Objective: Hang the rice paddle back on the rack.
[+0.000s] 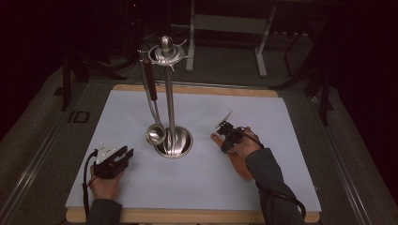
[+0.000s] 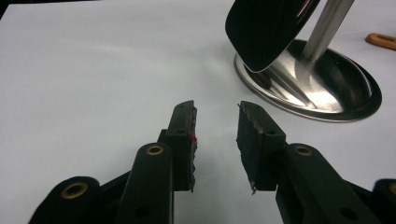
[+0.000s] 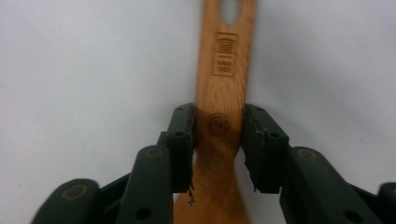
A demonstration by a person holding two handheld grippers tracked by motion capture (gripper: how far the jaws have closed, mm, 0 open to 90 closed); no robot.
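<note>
Right gripper (image 3: 217, 126) clamped across the handle of a wooden spatula (image 3: 223, 88), just below its hanging hole, leaving that hole free, probably for hooking onto the utensil stand (image 1: 171, 101). Spatula flat on the white mat (image 1: 141, 178), to the right of the stand's round base and apart from it; blade hidden under the hand in the high view, so its shape hard to confirm. Left gripper (image 2: 216, 122) released, jaws apart over bare mat, parked near the base beneath the hung ladle (image 1: 155, 133), out of the way.
</note>
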